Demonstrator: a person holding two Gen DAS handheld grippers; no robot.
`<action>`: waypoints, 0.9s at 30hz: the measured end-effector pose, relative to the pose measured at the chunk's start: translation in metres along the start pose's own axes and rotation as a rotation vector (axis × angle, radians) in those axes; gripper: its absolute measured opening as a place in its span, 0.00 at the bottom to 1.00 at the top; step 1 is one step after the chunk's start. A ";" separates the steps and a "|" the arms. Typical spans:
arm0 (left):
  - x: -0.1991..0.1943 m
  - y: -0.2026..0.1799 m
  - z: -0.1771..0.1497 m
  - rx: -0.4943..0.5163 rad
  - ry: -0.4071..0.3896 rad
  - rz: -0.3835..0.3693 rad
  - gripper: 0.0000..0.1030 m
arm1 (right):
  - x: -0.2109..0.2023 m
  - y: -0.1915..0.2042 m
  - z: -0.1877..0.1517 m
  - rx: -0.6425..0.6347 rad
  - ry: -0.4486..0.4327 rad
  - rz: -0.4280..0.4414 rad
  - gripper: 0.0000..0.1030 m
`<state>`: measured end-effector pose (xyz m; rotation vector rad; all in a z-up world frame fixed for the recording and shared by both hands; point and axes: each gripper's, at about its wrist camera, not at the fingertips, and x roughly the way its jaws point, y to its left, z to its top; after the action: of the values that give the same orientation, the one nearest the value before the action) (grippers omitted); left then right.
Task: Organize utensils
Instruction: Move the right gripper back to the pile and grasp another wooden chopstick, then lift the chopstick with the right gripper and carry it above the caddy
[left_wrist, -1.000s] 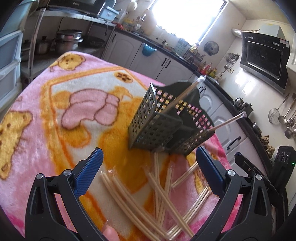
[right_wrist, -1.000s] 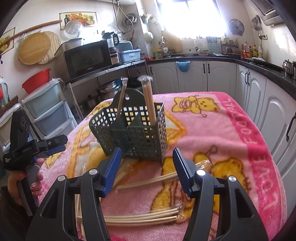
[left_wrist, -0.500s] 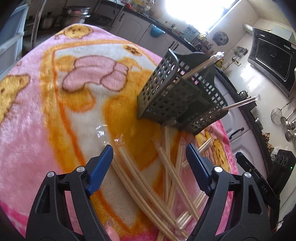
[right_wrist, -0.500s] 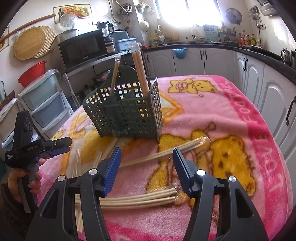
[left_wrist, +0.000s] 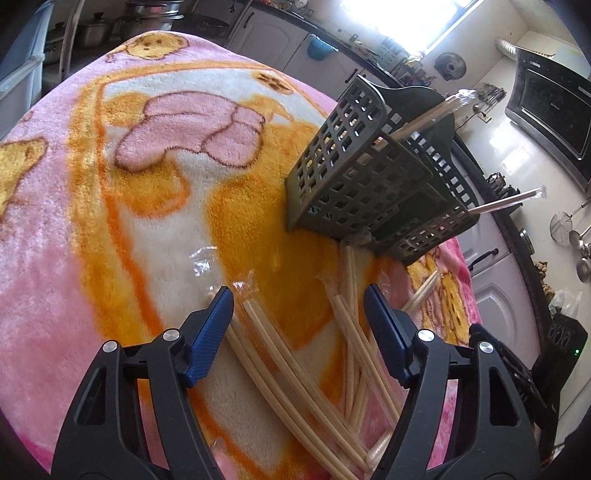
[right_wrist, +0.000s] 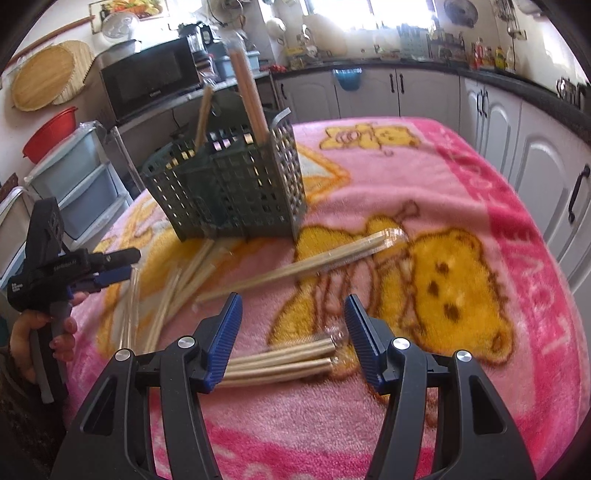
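A dark green slotted utensil caddy (left_wrist: 373, 181) (right_wrist: 232, 192) stands on the pink blanket (left_wrist: 92, 221) with wrapped chopstick pairs upright in it (right_wrist: 248, 92). Several wrapped chopstick pairs lie loose in front of it. My left gripper (left_wrist: 299, 295) is open low over one pair (left_wrist: 280, 358), its fingers either side; it also shows in the right wrist view (right_wrist: 110, 271). My right gripper (right_wrist: 293, 302) is open above another pair (right_wrist: 280, 363) that lies between its fingers. A further pair (right_wrist: 314, 264) lies beyond.
Kitchen cabinets and a dark counter (right_wrist: 498, 122) run behind and to the right of the table. A microwave (right_wrist: 151, 79) and plastic drawers (right_wrist: 81, 184) stand at the left. The blanket's right edge (right_wrist: 546, 295) drops off near the cabinets.
Both grippers have moved forward and down toward the loose chopsticks. The caddy now looks larger and closer in both views. Both stay open.
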<state>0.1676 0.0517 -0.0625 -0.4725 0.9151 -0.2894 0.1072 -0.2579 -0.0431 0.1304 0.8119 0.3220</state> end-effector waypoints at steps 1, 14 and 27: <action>0.001 0.000 0.001 0.003 0.000 0.005 0.61 | 0.002 -0.003 -0.001 0.010 0.015 -0.002 0.53; 0.020 0.005 0.013 -0.001 0.023 0.032 0.46 | 0.029 -0.028 -0.007 0.112 0.119 0.003 0.31; 0.024 0.004 0.015 0.010 0.030 0.032 0.16 | 0.033 -0.035 -0.001 0.094 0.083 -0.008 0.03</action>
<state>0.1940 0.0482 -0.0735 -0.4442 0.9497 -0.2724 0.1352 -0.2797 -0.0748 0.2027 0.9100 0.2833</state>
